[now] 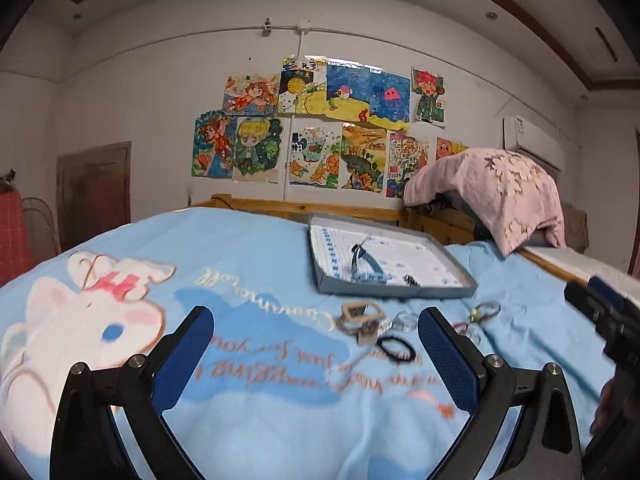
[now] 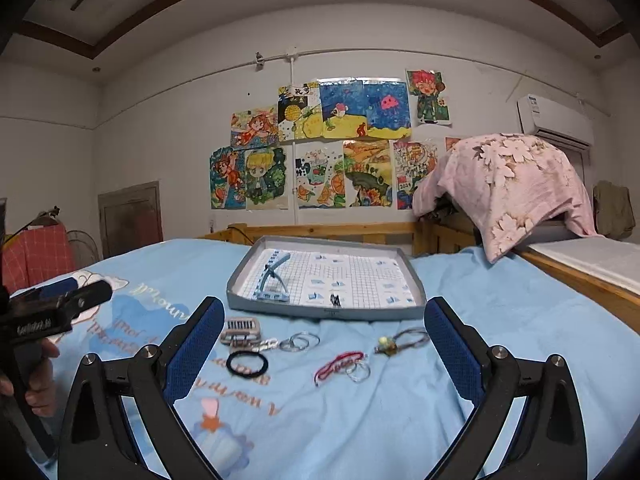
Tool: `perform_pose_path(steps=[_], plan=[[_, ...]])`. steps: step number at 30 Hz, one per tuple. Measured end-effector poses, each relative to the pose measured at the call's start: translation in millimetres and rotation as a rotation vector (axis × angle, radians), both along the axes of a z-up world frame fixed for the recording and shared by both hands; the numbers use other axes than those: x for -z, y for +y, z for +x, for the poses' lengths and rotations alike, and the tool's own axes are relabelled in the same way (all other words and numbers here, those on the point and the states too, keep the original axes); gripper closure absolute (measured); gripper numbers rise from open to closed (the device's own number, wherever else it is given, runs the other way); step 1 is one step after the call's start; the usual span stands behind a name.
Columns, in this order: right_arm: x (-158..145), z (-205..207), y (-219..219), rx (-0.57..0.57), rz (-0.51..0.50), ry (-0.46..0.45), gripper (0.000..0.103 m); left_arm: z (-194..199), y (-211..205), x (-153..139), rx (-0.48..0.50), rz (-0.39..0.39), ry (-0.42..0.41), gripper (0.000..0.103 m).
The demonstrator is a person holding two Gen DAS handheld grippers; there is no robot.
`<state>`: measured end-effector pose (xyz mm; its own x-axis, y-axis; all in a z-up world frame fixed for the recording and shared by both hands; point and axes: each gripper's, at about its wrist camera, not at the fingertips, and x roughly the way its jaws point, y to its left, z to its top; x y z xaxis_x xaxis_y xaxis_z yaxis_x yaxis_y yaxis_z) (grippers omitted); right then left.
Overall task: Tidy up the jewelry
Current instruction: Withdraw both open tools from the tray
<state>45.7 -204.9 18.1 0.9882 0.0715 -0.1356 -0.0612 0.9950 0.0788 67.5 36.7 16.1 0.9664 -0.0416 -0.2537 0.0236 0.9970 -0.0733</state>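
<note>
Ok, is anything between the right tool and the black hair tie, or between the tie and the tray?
Nothing visible blocks the open right tool from the black hair tie. Between the tie and the grey tray lies the rectangular buckle with its chain; lifting over it and the tray's low wall should clear both.

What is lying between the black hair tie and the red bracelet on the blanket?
Only bare blue blanket lies between the black hair tie and the red bracelet; the right wrist view shows it best.
</note>
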Motion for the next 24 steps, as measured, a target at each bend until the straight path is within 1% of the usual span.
perform_pose_path(steps=[2,5,9,12,14,18,24], plan=[[3,-8,0,0.002,0.008,0.001,0.005,-4,-3,8,0.022,-0.008,0.026,0.000],[12,-18,-2,0.014,0.006,0.011,0.004,-4,-9,13,0.034,0.020,0.037,0.000],[23,-20,1,0.005,-0.014,0.030,0.004,-5,-12,17,0.004,0.042,0.043,0.000],[28,-19,5,-0.006,-0.030,0.047,0.004,-4,-11,22,-0.003,0.034,0.056,0.000],[31,-19,7,-0.009,-0.036,0.054,0.004,-7,-12,26,-0.008,0.027,0.054,0.000],[36,-19,5,-0.013,-0.029,0.075,0.004,-19,-10,35,-0.036,0.016,0.008,0.000],[41,-24,0,-0.013,-0.004,0.080,0.004,-19,-9,36,-0.043,0.019,0.027,0.000]])
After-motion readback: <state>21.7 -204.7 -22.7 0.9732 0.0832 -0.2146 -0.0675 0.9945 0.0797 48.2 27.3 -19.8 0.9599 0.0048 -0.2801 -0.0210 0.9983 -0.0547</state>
